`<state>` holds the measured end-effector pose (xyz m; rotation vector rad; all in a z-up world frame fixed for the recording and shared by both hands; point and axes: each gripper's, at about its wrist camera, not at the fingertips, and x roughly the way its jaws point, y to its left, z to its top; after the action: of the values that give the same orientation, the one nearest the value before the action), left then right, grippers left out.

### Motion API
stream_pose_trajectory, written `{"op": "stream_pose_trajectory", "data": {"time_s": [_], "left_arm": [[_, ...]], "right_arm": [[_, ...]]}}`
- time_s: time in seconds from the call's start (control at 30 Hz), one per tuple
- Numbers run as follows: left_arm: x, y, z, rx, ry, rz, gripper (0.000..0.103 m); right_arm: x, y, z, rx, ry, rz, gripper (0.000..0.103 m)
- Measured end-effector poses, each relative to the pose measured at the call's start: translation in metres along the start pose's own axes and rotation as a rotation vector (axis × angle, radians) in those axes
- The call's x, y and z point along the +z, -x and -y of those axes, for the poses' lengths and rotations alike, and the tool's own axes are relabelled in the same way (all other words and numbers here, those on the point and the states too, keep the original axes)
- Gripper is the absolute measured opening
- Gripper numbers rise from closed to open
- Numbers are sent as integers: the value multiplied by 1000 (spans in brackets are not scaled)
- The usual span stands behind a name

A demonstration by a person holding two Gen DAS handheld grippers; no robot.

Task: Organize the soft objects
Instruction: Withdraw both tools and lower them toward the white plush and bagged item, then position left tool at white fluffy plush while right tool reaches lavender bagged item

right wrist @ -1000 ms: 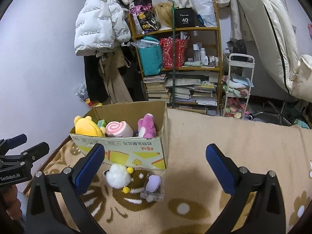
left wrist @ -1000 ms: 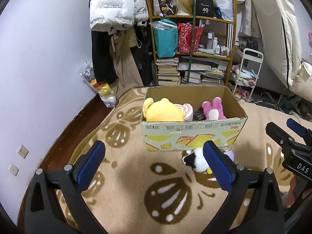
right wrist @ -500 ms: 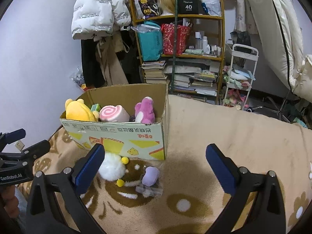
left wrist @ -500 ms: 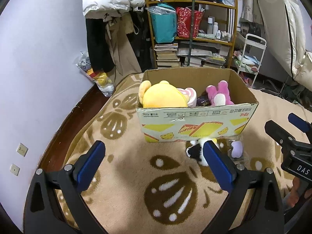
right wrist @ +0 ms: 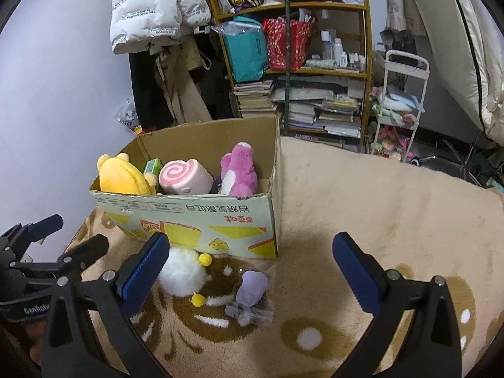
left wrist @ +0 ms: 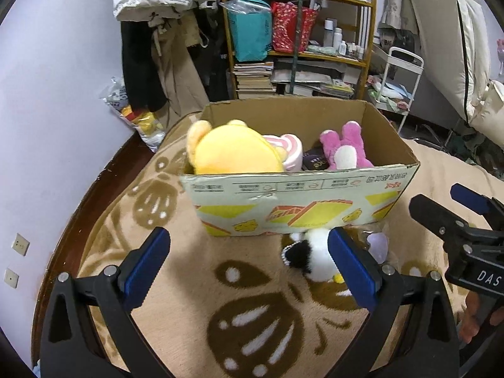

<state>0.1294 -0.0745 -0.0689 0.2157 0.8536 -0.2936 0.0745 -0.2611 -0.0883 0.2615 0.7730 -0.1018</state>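
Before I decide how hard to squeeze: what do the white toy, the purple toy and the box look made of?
The white toy looks like long fluffy plush, its outline fuzzy, with small yellow pompoms. The purple toy looks like smooth soft plush sealed in a clear plastic bag, which glints and crinkles. The box is printed corrugated cardboard, brown inside, with a matte face and torn edges.

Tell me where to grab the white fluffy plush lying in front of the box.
Probably pinch the white plush across its round fluffy body, coming from above. The cardboard box stands right behind it, and its small yellow pom-poms look too slight to hold. The open right gripper is nearest.
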Motion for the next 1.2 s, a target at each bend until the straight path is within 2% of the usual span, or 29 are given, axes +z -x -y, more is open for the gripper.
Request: {"op": "stream_pose_trajectory", "data": {"time_s": [0.37,0.67,1.1,1.2], "left_arm": [[-4,-31,18,-83,-18,-49,99],[-11,-49,35,-111,-76,-89,99],[-29,-78,57,-80,-164,-166,99],[-35,-85,62,-58,-187,-181,99]], "right_arm": [[0,-26,20,-8,-73,-92,103],[-8,-54,24,18,-93,-183,103],[-26,-100,31,23,-109,-363,103],[-31,-104,32,4,-98,-391,99]]}}
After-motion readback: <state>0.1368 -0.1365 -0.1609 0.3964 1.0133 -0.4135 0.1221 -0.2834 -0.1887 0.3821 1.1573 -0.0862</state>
